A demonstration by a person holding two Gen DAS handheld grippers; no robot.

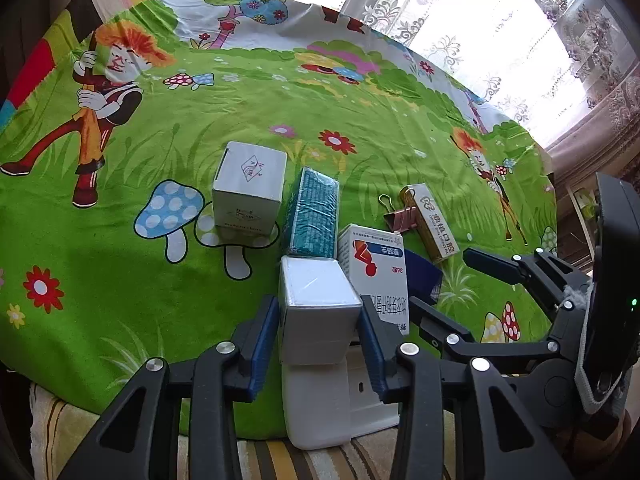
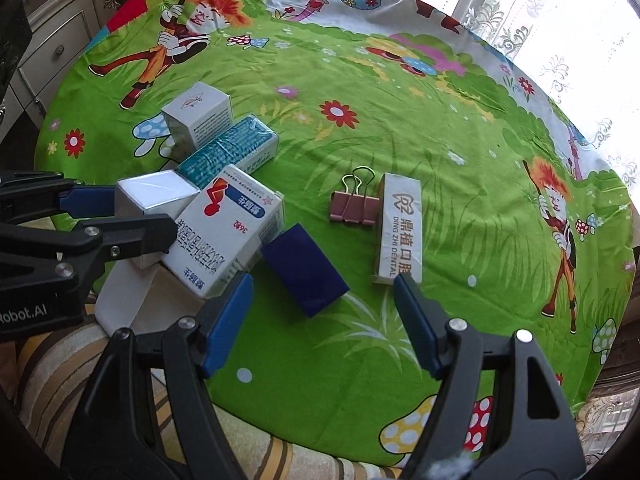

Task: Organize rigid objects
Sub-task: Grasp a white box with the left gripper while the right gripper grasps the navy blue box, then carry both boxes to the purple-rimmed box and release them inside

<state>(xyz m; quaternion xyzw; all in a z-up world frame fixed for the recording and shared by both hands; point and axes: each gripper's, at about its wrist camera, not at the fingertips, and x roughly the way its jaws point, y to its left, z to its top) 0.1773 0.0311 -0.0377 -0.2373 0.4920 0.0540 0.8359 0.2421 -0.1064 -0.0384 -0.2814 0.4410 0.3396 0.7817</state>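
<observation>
My left gripper (image 1: pixel 320 320) is shut on a plain white box (image 1: pixel 316 304), held over a flat white case (image 1: pixel 336 404) at the table's near edge; it also shows in the right wrist view (image 2: pixel 154 194). Beside it stand a red-and-blue medicine box (image 1: pixel 378 276), a teal box (image 1: pixel 314 216) and a grey-white carton (image 1: pixel 250 186). My right gripper (image 2: pixel 324 320) is open and empty, just in front of a dark blue box (image 2: pixel 304 268). A gold dental box (image 2: pixel 400 228) and a pink binder clip (image 2: pixel 354 204) lie beyond it.
A green cartoon tablecloth (image 2: pixel 400 100) covers the round table. A striped cushion (image 2: pixel 52 368) lies at the near edge. A cabinet with drawers (image 2: pixel 52 52) stands at far left; lace curtains (image 1: pixel 500 20) hang behind.
</observation>
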